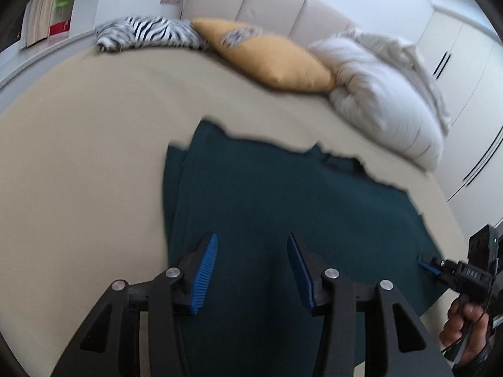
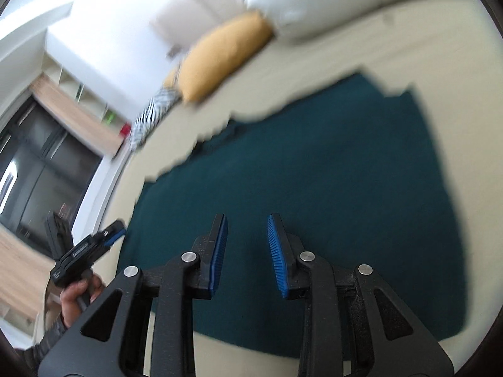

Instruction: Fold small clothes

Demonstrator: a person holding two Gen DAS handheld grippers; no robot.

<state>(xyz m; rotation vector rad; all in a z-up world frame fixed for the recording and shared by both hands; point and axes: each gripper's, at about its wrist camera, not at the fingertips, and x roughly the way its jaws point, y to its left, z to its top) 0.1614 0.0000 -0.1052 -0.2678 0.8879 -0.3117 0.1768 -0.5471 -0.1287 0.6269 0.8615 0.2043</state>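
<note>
A dark teal garment [image 1: 267, 201] lies spread flat on a beige bed; it also fills the middle of the right wrist view [image 2: 314, 169]. My left gripper [image 1: 253, 238] is open and empty, hovering above the garment's near left part. My right gripper [image 2: 246, 220] is open and empty above the garment's near edge. The right gripper also shows at the garment's right edge in the left wrist view [image 1: 429, 264]. The left gripper shows at the garment's left edge in the right wrist view [image 2: 114, 235]. Both views are blurred.
The beige bed cover [image 1: 78, 157] surrounds the garment. A zebra-print cushion [image 1: 147, 33], a yellow cushion [image 1: 273, 56] and a white pillow [image 1: 383, 94] lie along the padded headboard [image 1: 267, 0]. White wardrobes [image 1: 456, 50] stand to the right.
</note>
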